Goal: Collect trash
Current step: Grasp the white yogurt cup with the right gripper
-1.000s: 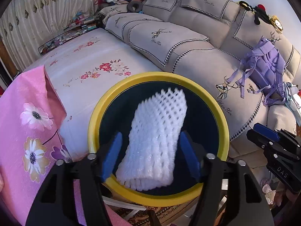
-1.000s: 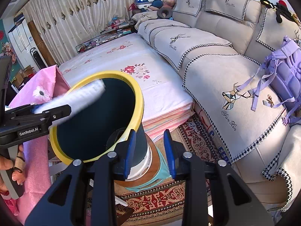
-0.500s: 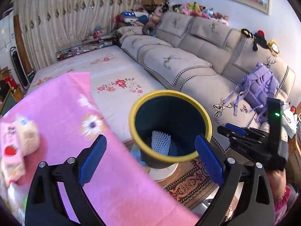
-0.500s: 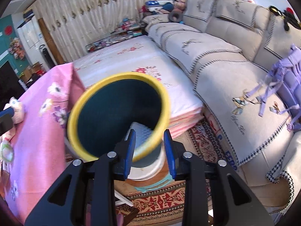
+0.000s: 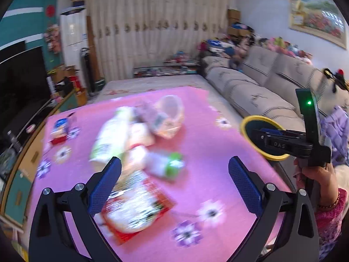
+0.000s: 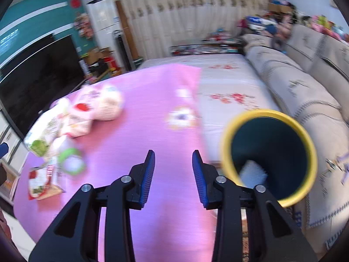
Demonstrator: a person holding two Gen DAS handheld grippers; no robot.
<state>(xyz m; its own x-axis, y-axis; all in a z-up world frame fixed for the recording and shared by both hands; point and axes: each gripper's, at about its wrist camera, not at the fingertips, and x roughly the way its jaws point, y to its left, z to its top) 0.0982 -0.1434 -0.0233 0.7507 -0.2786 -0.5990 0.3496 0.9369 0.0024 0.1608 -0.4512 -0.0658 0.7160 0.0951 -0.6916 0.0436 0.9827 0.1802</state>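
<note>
My left gripper [image 5: 174,163] hangs over the pink tablecloth [image 5: 218,174], its jaws wide and still opening, gripping nothing. Blurred trash lies beneath and ahead of it: a green-and-white bag [image 5: 109,135], a clear plastic cup [image 5: 170,113], a small green-capped bottle [image 5: 165,163] and a red foil wrapper [image 5: 135,209]. My right gripper [image 6: 173,152] hovers at the table's right edge, jaws partly apart and opening, empty. The yellow-rimmed bin [image 6: 268,113] stands just right of it with the white foam net [image 6: 253,172] inside. The same trash pile [image 6: 72,118] lies far left in the right wrist view.
A grey sofa [image 5: 261,91] runs along the right, with a floral-sheeted mattress [image 6: 229,83] beyond the table. A dark TV [image 5: 21,83] stands at the left. A person's hand [image 5: 316,174] holds the right gripper [image 5: 264,131] in front of the bin [image 5: 257,118].
The foam net left my left gripper and dropped into the bin. Both grippers swung left from the bin to over the pink table, and the left jaws spread wide.
</note>
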